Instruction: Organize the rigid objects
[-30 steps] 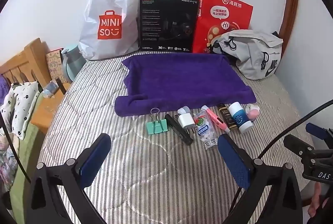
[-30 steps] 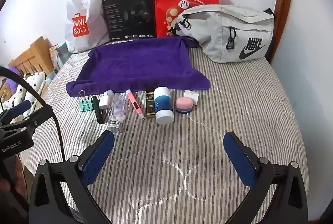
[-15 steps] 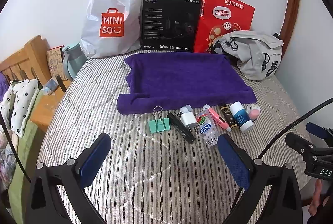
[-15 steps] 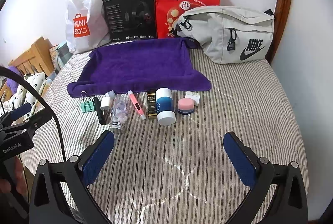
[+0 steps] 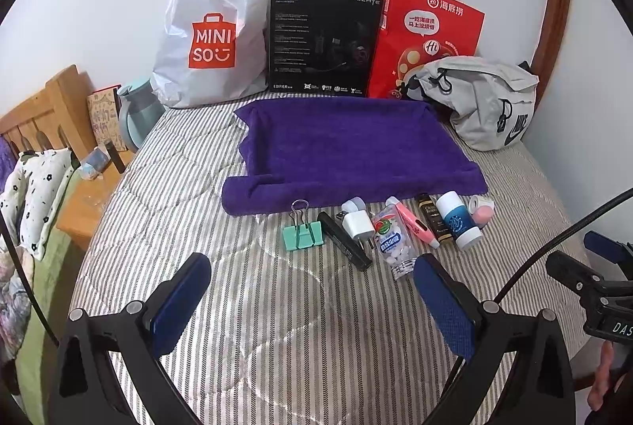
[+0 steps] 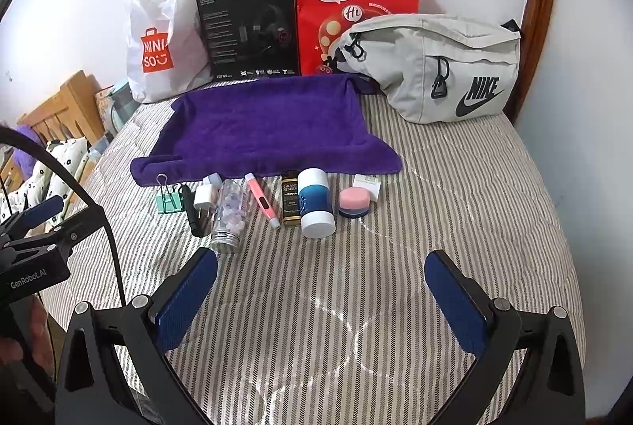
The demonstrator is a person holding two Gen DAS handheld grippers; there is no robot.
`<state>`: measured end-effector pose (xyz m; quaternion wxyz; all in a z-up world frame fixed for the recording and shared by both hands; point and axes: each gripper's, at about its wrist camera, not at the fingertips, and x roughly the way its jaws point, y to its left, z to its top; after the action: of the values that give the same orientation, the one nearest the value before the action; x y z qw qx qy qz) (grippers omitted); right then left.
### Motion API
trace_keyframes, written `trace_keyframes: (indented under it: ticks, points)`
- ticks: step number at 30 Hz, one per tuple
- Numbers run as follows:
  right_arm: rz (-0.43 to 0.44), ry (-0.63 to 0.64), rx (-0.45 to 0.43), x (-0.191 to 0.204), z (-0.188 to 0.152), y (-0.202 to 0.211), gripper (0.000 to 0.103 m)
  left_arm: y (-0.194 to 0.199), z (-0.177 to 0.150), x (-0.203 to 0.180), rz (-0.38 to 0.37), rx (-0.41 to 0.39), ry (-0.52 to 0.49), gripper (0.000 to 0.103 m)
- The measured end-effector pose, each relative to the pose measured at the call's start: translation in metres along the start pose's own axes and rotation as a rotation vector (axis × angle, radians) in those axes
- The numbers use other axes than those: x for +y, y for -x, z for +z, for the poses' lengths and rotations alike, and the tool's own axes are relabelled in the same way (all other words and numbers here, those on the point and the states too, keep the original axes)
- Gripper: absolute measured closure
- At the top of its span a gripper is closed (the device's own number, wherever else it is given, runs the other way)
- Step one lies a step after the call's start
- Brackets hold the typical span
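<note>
both jaws spread wide, white miniso bag (image 5: pixel 213 37), black hecate box (image 5: pixel 324 41), grey nike pouch (image 6: pixel 439 65), small bottle (image 6: pixel 290 203) perhaps "grand reserve"

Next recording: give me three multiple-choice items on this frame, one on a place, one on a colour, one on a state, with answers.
1. Where does the row of small items lie?
A. on the purple towel
B. on the striped bedcover in front of the towel
C. inside the grey bag

2. What colour is the binder clip?
A. mint green
B. red
C. yellow

3. How do both tools stand?
A. shut on an item
B. open, holding nothing
C. out of view

Answers:
1 B: the purple towel lies bare behind the row.
2 A: the binder clip is mint green.
3 B: the left tool and right tool have spread pads.
</note>
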<state>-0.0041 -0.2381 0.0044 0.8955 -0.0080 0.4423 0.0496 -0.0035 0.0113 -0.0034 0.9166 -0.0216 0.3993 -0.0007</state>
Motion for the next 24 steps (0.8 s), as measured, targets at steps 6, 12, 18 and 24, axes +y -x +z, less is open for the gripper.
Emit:
trace_keyframes:
  ticks: [6,12,18,24]
  points:
    - [-0.011,0.002,0.005,-0.0006,0.0003,-0.0002,0.000,0.0017,-0.0005,0.0006,0.001,-0.006,0.006,0.000]
    - [-0.003,0.000,0.005,-0.0003,-0.0001,0.0008,0.000,0.0030,0.0022,0.0038,0.004,-0.001,0.012,0.000]
    - [-0.003,0.003,0.004,0.0017,-0.0013,0.0015,0.000,0.0036,0.0014,0.0045,0.006,0.002,0.013,0.000]
    - [-0.006,0.003,0.007,0.0022,-0.0020,0.0014,0.000,0.0039,0.0015,0.0050,0.005,0.000,0.015,0.000]
